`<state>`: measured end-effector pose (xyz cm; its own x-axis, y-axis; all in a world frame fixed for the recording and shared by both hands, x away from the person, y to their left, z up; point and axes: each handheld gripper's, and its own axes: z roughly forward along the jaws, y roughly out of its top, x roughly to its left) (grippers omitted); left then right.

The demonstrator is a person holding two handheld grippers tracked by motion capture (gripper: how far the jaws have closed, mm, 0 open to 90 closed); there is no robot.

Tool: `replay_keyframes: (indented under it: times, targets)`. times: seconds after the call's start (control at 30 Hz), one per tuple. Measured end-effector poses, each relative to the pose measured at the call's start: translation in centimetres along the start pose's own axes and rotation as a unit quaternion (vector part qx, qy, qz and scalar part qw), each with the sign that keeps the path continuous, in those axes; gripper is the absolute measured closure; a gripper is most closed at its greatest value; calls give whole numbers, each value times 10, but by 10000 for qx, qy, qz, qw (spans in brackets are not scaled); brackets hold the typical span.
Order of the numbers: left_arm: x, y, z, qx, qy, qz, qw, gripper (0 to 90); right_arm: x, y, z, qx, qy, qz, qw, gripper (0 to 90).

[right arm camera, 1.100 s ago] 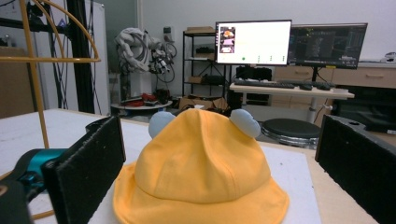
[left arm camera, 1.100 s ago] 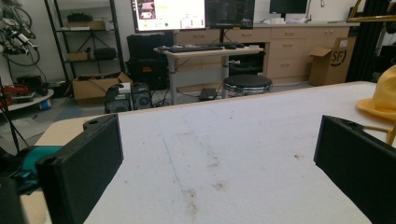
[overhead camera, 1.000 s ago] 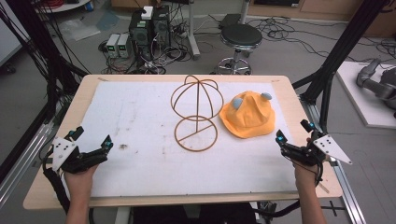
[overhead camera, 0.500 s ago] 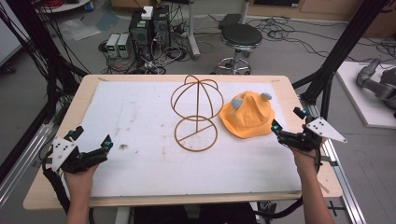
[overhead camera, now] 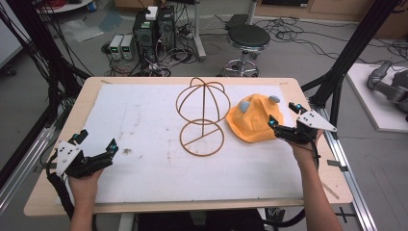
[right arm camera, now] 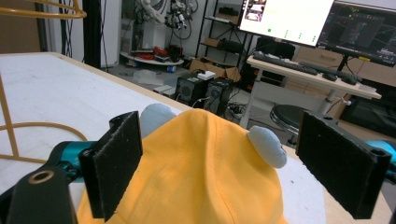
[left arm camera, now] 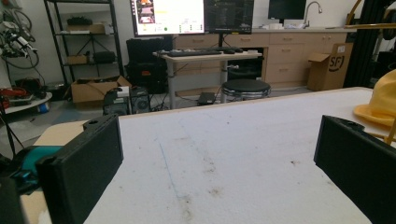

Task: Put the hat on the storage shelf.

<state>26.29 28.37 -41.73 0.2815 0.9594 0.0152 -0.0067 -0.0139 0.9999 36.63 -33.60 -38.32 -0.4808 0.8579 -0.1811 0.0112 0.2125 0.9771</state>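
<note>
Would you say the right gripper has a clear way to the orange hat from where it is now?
Probably yes. The right gripper is open at the near edge of the orange hat, and its own view shows the hat's crown between the spread jaws with nothing in front. The wire stand sits off to the hat's other side.

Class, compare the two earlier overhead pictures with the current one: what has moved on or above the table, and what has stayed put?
The right tool has moved forward and inward from the table's right edge to the orange hat, open jaws straddling the hat's near side, not yet closed on it. Nothing was grasped or released. The left tool, the wire hat stand and the hat stayed where they were.
</note>
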Motion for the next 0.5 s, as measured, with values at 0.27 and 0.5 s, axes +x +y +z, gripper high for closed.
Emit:
replay_keyframes:
  times: [0.27,0.5]
  targets:
    - [1,-1,-1,51,14,9,10000,17,0,-7,16,220,-6,45,9997,147]
    - [1,-1,-1,22,187,19,9998,17,4,-7,33,505,-11,89,9987,233]
